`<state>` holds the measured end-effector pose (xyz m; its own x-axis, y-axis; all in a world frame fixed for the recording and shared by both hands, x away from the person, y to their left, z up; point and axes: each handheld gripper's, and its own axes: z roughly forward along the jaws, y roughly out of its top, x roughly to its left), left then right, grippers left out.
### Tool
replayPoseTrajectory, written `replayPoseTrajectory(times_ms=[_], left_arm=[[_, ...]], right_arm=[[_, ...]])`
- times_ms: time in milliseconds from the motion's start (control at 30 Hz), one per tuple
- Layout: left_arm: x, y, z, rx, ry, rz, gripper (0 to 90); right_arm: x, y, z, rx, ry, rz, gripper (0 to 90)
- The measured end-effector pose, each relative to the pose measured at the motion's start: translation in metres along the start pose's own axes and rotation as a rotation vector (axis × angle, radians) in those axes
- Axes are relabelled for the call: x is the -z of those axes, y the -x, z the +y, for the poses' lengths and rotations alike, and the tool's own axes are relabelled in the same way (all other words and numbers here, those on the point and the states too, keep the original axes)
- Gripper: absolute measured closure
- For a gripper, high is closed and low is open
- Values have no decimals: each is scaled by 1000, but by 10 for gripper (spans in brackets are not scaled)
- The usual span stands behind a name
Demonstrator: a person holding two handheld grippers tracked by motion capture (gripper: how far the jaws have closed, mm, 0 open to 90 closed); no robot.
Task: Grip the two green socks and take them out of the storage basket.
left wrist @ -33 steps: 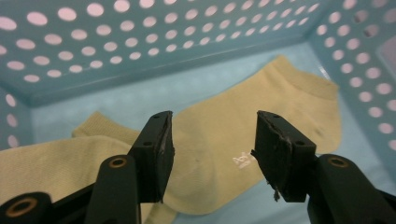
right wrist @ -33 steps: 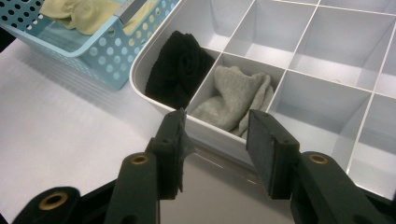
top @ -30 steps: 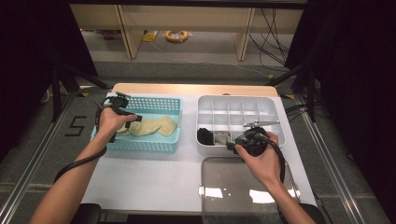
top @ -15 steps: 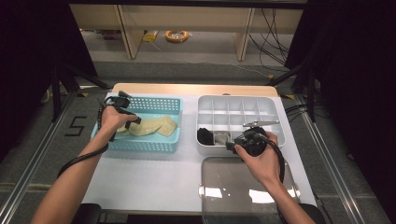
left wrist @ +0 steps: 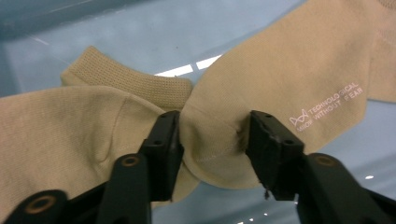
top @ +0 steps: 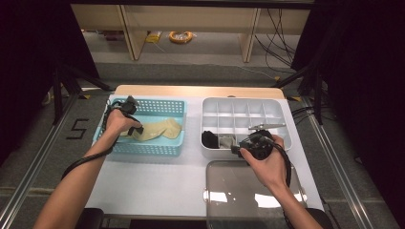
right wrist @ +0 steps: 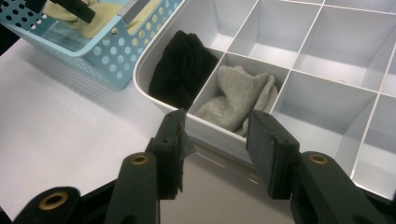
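Two beige socks (top: 160,129) lie in a blue perforated basket (top: 143,149). My left gripper (top: 136,130) reaches down into it. Its jaws have just been closing, and in the left gripper view the pads (left wrist: 170,140) pinch a bunched fold of one beige sock (left wrist: 261,88), while the other beige sock (left wrist: 56,126) lies to its left. My right gripper (top: 237,147) hovers open at the near rim of the white divided tray (top: 239,107). Nothing sits between its jaws (right wrist: 215,135), and a grey sock (right wrist: 243,100) and a black sock (right wrist: 184,65) fill the two compartments just beyond.
A clear plastic lid (top: 248,195) lies on the white table in front of the tray, under my right hand. The other tray compartments (right wrist: 327,60) hold nothing. The basket (right wrist: 107,56) stands left of the tray with a narrow gap between them.
The left hand has barely shifted over the basket. The right hand has kept still at the tray's near rim.
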<state>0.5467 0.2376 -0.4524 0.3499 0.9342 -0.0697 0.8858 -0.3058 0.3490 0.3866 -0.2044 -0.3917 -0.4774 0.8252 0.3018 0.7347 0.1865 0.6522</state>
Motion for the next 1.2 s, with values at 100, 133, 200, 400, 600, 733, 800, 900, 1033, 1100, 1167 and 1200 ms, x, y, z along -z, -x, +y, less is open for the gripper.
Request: replayPoseTrajectory(times_ms=[100, 133, 200, 400, 600, 733, 800, 900, 1033, 1100, 1167, 1200], left_arm=[[-2, 3, -1, -48, -26, 9, 649], [-2, 4, -2, -34, -31, 1, 688], [-3, 8, -3, -23, -29, 4, 742], [0, 9, -6, -46, -10, -13, 864], [15, 8, -14, -68, 116, -44, 868], [28, 10, -23, -69, 198, -79, 869], [34, 13, -30, -62, 269, -98, 869], [41, 16, -37, -62, 359, -111, 869], [56, 18, -46, -89, 432, -113, 869], [63, 21, -52, -91, 498, -141, 869], [68, 23, -56, -74, 544, -174, 869], [68, 23, -56, -74, 544, -174, 869]], right_arm=[[0, 0, 0, 2, 1, 2, 582], [0, 0, 0, -2, -1, 1, 582], [-1, 0, 0, 1, 1, -6, 582], [0, 0, -1, -4, -2, 0, 582], [0, 1, -1, 10, 6, -2, 582], [1, 1, 0, 7, 12, -10, 582], [1, 2, 0, 22, 18, -17, 582], [2, 1, -1, 26, 22, -8, 582], [2, 0, -1, 9, 13, -22, 581], [2, 0, 0, 28, 4, -59, 581], [2, -4, -2, -7, 11, -41, 581], [2, -4, -2, -7, 11, -41, 581]])
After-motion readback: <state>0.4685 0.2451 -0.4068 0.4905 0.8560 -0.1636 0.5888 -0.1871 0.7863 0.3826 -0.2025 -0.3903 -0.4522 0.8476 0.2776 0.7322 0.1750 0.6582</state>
